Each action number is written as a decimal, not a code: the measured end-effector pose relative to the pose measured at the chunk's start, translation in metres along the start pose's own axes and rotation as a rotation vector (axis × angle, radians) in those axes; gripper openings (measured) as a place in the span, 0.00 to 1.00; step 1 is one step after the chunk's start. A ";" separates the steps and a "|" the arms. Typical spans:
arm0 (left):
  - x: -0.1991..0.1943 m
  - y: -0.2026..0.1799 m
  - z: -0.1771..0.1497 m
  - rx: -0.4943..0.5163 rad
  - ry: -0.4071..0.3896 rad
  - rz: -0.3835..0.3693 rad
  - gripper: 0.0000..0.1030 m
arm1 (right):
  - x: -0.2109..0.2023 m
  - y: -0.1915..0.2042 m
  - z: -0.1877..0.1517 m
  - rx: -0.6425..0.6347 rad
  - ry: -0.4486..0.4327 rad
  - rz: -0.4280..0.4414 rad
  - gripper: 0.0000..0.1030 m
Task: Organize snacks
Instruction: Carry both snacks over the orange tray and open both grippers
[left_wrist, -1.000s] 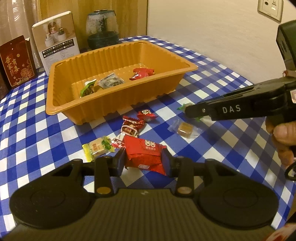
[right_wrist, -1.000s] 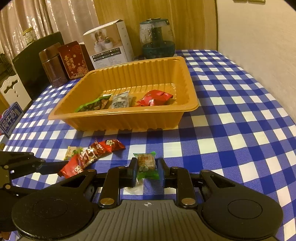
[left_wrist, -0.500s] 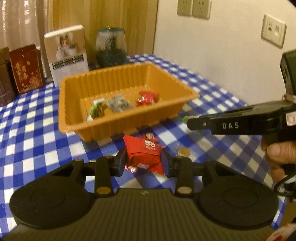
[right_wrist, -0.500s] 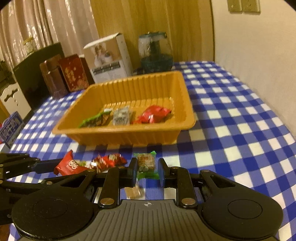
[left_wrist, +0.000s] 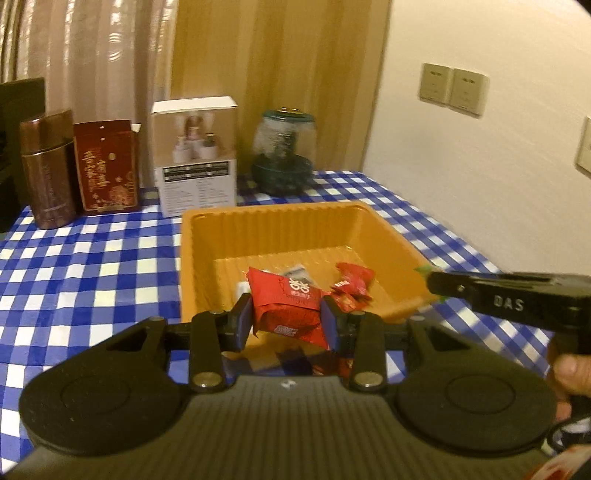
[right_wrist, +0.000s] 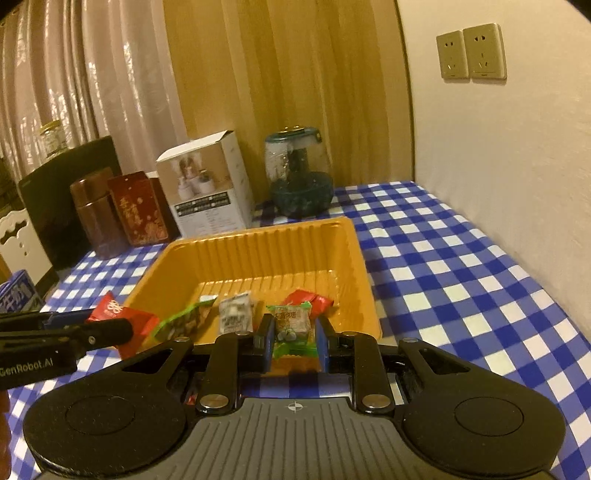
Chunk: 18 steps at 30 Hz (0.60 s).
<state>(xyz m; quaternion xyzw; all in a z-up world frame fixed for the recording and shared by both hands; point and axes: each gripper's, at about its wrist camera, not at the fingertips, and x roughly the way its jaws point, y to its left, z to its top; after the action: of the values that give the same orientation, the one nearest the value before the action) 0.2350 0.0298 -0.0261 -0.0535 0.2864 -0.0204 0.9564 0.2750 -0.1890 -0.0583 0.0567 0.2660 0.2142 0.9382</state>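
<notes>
Left wrist view: left gripper (left_wrist: 288, 321) clamped on a red snack packet (left_wrist: 291, 306), raised off the blue-and-white checked tablecloth (left_wrist: 92, 266) at the near rim of the orange tray (left_wrist: 199, 258). Right gripper (right_wrist: 291, 338) closed on a small green-edged snack (right_wrist: 293, 325), likewise held up at the tray's near rim, to the right of the red packet. Inside the tray, on its ribbed floor: a green wrapper (right_wrist: 184, 317), a silver wrapper (right_wrist: 234, 310) and a red wrapper (right_wrist: 314, 301), side by side along the near wall. Behind the tray, at the table's far edge: a white product box (left_wrist: 195, 155), with a glass jar on a dark base (left_wrist: 284, 155) to its right, and a red printed box (left_wrist: 107, 166) and a brown canister (left_wrist: 48, 170) to its left. Beyond these, pale curtains (right_wrist: 92, 81) left and a wood-toned panel (right_wrist: 288, 74) centre. Right of the tray, a cream wall (right_wrist: 498, 155) bordering the table, with a pair of sockets (right_wrist: 471, 51) high up. Fingers (left_wrist: 570, 373) of a person's hand wrapped round the right gripper's handle, at the frame's right edge.
</notes>
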 end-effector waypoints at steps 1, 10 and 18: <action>0.003 0.002 0.002 -0.007 0.000 0.009 0.35 | 0.002 0.000 0.002 0.001 -0.001 -0.002 0.23; 0.028 0.009 0.013 -0.033 0.013 0.032 0.35 | 0.021 0.006 0.013 -0.009 -0.020 -0.009 0.23; 0.046 0.008 0.020 -0.026 0.031 0.032 0.35 | 0.033 0.008 0.021 -0.018 -0.033 -0.016 0.23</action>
<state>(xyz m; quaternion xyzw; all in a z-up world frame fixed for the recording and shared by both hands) 0.2849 0.0362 -0.0352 -0.0611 0.3025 -0.0021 0.9512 0.3087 -0.1673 -0.0543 0.0495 0.2488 0.2081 0.9447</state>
